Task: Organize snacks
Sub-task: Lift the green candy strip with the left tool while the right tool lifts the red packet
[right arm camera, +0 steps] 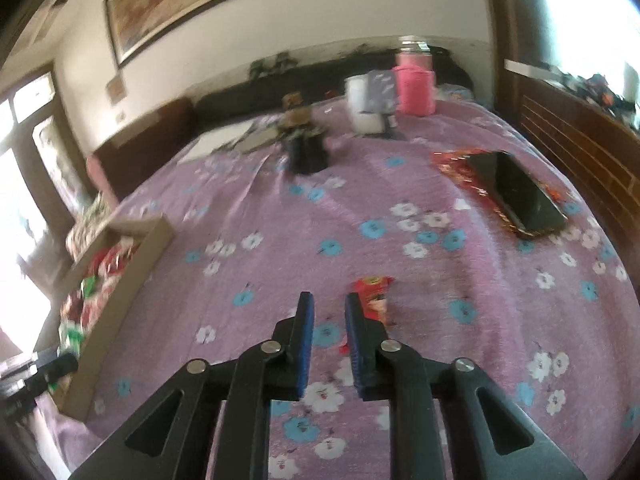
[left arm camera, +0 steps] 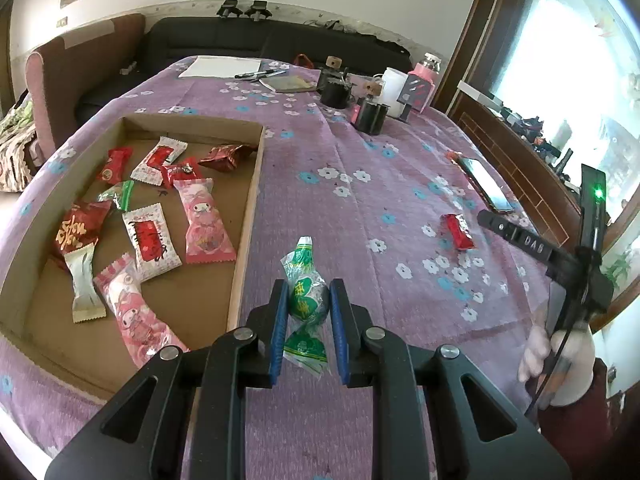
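Green candy (left arm camera: 308, 300) pinched in left hand-held gripper (left arm camera: 309, 296), right hand-held gripper (right arm camera: 329, 308) spread, empty.

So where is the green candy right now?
In the left wrist view, the green candy is pinched in the left hand-held gripper, just right of the cardboard box.

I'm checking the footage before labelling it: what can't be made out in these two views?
- Right wrist view: snacks in the cardboard box are motion-blurred.
- Red snack: its near end is hidden behind a finger of the right gripper.
- Left wrist view: green candy print too small to read.
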`<act>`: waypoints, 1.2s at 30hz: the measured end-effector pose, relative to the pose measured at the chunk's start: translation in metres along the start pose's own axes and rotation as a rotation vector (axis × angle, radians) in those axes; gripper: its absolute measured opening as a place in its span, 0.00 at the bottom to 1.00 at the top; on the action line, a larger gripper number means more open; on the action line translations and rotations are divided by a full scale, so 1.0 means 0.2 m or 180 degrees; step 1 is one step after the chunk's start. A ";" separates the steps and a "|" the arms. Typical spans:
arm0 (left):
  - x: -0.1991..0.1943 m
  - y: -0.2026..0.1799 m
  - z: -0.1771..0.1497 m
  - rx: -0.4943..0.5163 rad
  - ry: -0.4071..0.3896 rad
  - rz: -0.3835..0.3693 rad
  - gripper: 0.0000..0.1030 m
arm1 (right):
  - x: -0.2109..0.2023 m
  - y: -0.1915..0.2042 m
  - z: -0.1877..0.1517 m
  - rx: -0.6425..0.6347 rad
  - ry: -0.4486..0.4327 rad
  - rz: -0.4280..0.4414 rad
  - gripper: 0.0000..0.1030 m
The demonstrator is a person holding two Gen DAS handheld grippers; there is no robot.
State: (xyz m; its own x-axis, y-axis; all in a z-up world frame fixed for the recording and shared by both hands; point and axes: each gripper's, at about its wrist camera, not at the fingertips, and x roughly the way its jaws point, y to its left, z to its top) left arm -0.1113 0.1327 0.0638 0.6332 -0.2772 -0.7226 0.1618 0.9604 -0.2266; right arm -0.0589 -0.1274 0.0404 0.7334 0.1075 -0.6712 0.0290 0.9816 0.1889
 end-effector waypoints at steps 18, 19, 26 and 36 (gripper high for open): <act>-0.03 -0.09 -0.04 0.0122 0.0019 -0.0082 0.17 | 0.27 -0.05 0.02 -0.0082 0.0491 -0.0154 0.50; -0.04 -0.08 -0.04 0.0115 0.0012 -0.0085 0.17 | 0.28 -0.04 0.01 -0.0108 0.0514 -0.0178 0.45; -0.02 -0.06 -0.04 0.0080 0.0045 -0.0109 0.17 | 0.23 -0.02 -0.01 -0.0146 0.0487 -0.0216 0.21; -0.03 -0.01 -0.04 0.0005 0.0046 -0.0110 0.17 | 0.02 0.15 0.01 -0.0265 0.0305 0.0133 0.20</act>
State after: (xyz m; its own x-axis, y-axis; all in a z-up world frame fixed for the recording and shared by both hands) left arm -0.1219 0.1330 0.0629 0.6162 -0.3107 -0.7237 0.1846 0.9503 -0.2508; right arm -0.0534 -0.0980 0.0444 0.6645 0.1592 -0.7301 -0.0596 0.9852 0.1606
